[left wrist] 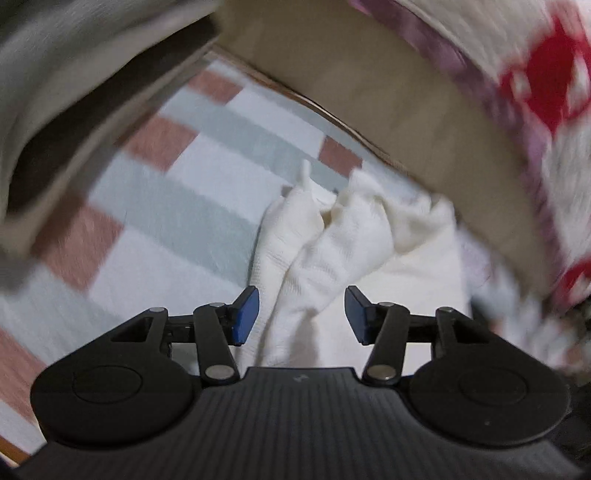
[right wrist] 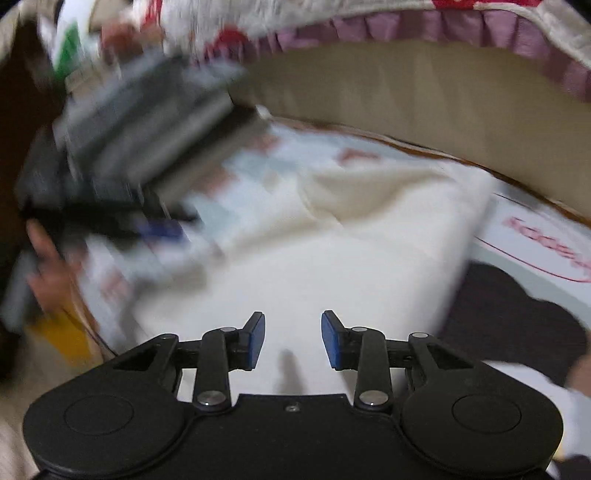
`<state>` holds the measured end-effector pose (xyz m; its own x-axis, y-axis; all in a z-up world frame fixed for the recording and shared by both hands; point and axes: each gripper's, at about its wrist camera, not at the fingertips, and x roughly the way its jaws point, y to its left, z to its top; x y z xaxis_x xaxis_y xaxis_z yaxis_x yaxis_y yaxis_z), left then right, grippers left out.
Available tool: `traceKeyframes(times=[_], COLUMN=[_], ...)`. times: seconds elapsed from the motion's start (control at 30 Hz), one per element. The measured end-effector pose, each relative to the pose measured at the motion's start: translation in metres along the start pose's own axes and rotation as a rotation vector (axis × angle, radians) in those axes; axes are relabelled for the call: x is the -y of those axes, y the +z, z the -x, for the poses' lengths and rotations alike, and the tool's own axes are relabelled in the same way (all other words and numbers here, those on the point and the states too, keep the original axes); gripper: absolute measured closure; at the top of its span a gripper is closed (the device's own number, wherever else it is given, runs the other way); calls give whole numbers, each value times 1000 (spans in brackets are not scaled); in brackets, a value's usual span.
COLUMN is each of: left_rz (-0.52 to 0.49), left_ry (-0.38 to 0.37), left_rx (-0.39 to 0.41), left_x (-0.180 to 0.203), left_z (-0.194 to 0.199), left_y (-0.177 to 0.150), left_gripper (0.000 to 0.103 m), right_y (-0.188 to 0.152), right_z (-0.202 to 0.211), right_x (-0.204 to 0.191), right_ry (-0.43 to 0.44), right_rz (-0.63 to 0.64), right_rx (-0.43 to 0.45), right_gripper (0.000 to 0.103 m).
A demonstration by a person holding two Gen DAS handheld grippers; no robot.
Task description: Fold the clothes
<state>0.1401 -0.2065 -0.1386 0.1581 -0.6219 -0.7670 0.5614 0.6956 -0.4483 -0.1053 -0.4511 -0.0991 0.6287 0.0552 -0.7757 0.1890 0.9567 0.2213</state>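
A white knitted garment [left wrist: 332,236] lies rumpled on a checked tablecloth [left wrist: 177,192]. My left gripper [left wrist: 301,317] hovers over its near edge. The blue pads [left wrist: 245,317] stand apart, a ridge of the cloth runs up between them, and neither pad presses on it. In the right wrist view the same garment [right wrist: 332,251] lies spread flat and pale. My right gripper [right wrist: 293,341] is open just above it with nothing between its pads. The left gripper [right wrist: 140,147] shows there as a dark blur at the upper left, held by a hand [right wrist: 44,254].
A beige padded edge [left wrist: 388,96] borders the table's far side, with a red-patterned blanket and purple frill [right wrist: 461,26] above it. A dark cloth [right wrist: 517,314] and a white sheet with red print [right wrist: 535,240] lie to the right. A blurred grey object [left wrist: 74,92] fills the upper left.
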Motion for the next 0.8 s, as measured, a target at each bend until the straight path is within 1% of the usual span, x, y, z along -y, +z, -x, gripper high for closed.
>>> traceKeyframes(times=[0.07, 0.1, 0.13, 0.17, 0.2, 0.23, 0.27, 0.3, 0.33, 0.37, 0.4, 0.43, 0.47, 0.5, 0.53, 0.57, 0.6, 0.63, 0.67, 0.73, 0.8], left_rz=[-62, -79, -114, -160, -266, -352, -427, -430, -410, -394, -407, -447, -483, -502, -517, -503, -489, -475, -462, -429, -378], left_ry=[14, 13, 18, 24, 45, 86, 118, 98, 62, 31, 29, 45, 57, 52, 42, 11, -17, -29, -33, -65, -90], left_rx=[-25, -35, -33, -32, -28, -19, -13, -23, -37, -47, -35, -19, -4, 6, 13, 2, -9, -22, -41, -58, -62], left_x=[10, 11, 14, 18, 27, 36, 44, 46, 45, 45, 47, 51, 54, 54, 54, 50, 47, 44, 42, 36, 29], left_z=[-7, -12, -17, -23, -30, -38, -46, -52, -55, -58, -58, -59, -59, -59, -60, -61, -63, -66, -71, -81, -88], left_y=[-3, -4, -4, -3, -3, -3, -2, 1, 4, 7, 8, 10, 11, 13, 15, 17, 19, 20, 21, 21, 24], left_gripper=[52, 52, 56, 61, 84, 89, 89, 89, 89, 89, 85, 77, 72, 63, 57, 56, 51, 45, 45, 46, 47], right_y=[-15, -21, -25, -30, -34, -37, -40, -44, -47, -51, -54, -57, -60, -62, -65, -67, -69, -71, -72, -70, -70], right_z=[-1, -1, -1, -1, -2, -3, -6, -10, -14, -15, -16, -17, -17, -17, -18, -17, -14, -12, -10, -7, -3], right_x=[-3, -8, -14, -20, -28, -36, -43, -51, -58, -62, -63, -65, -65, -63, -61, -58, -54, -51, -48, -42, -36], right_ry=[-10, -12, -20, -28, -41, -54, -62, -73, -89, -96, -91, -86, -80, -72, -64, -56, -49, -42, -34, -9, 9], right_rz=[30, 60, 103, 147, 205, 280, 354, 424, 479, 509, 524, 539, 545, 541, 536, 529, 518, 507, 492, 449, 424], right_rx=[-18, -18, -12, -6, -2, -9, -24, -47, -72, -83, -89, -94, -101, -109, -117, -120, -118, -115, -114, -119, -128], right_gripper=[64, 62, 59, 59, 59, 57, 57, 57, 57, 57, 56, 56, 56, 56, 56, 56, 56, 56, 56, 56, 56])
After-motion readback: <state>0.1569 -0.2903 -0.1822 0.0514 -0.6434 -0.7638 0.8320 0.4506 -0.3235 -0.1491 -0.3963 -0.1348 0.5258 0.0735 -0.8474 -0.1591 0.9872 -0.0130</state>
